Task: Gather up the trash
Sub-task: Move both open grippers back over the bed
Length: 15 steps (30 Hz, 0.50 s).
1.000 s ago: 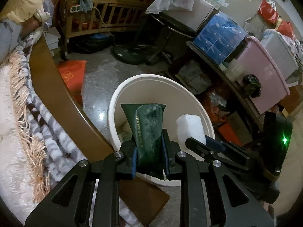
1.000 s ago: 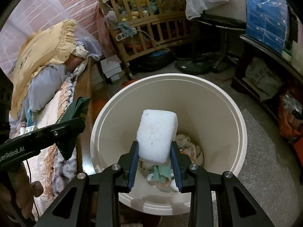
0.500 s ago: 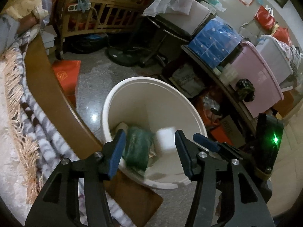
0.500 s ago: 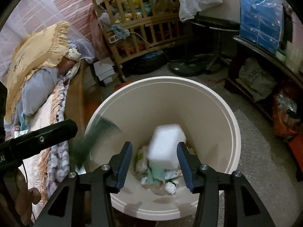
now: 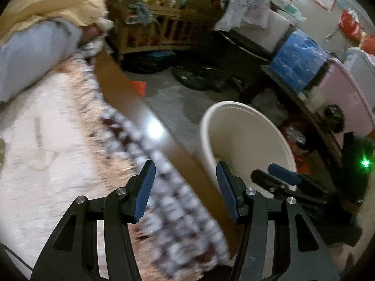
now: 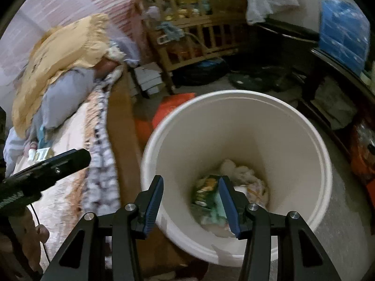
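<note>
A white round bin (image 6: pixel 236 107) stands on the floor beside the bed; it also shows in the left wrist view (image 5: pixel 234 107). Trash lies at its bottom: a green packet (image 6: pixel 205 190) and crumpled white tissue (image 6: pixel 243 173). My right gripper (image 6: pixel 191 199) is open and empty, over the bin's near left rim. My left gripper (image 5: pixel 185 187) is open and empty, over the wooden bed edge (image 5: pixel 131 98) left of the bin. The right gripper's fingers (image 5: pixel 281 175) show at the bin's near rim in the left wrist view. The left gripper (image 6: pixel 46 166) shows at the left of the right wrist view.
The bed carries a pale blanket (image 5: pixel 46 140), a fringed checked cloth (image 5: pixel 164 187), a yellow pillow (image 6: pixel 63 53) and a small item (image 6: pixel 42 153). A wooden crib (image 6: pixel 199 30) stands behind. Shelves with a blue pack (image 5: pixel 297 63) and pink tub (image 5: pixel 344 103) line the right. A red item (image 6: pixel 173 107) lies on the floor.
Both grippers opened and dropped the green packet and the white foam block into the bin. The left gripper then swung left, over the bed edge. The right gripper also shifted left.
</note>
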Motion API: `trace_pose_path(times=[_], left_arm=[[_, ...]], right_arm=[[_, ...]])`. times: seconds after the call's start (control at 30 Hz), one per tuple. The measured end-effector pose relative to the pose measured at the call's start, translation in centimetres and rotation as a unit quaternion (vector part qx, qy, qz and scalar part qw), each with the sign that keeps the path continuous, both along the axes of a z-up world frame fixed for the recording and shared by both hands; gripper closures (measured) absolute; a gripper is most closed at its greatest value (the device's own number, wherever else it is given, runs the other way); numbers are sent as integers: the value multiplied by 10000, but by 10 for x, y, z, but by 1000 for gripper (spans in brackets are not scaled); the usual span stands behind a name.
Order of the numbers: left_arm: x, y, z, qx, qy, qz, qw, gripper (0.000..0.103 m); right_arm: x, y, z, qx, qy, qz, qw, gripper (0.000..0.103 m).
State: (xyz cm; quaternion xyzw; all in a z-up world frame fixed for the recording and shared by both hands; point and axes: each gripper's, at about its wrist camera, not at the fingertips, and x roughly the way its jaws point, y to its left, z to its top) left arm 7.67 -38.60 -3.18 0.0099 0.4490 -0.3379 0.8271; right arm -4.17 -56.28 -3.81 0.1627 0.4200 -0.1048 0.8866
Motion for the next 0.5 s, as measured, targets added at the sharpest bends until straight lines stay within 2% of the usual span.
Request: trace_pose_path(times=[0.27,0.4,0.5], left_arm=[[8,74,-1,310,-245,658,9970,50],[12,115,-2,458,-310,994,9935,50],[15,147,-5,563,-300,1244,9902,51]], right_arm=[[33,58,9,41,-69,550,9985,55],[50,93,10,87,-61,916,9957,49],[63,125,10,75,-61,1236,9923,48]])
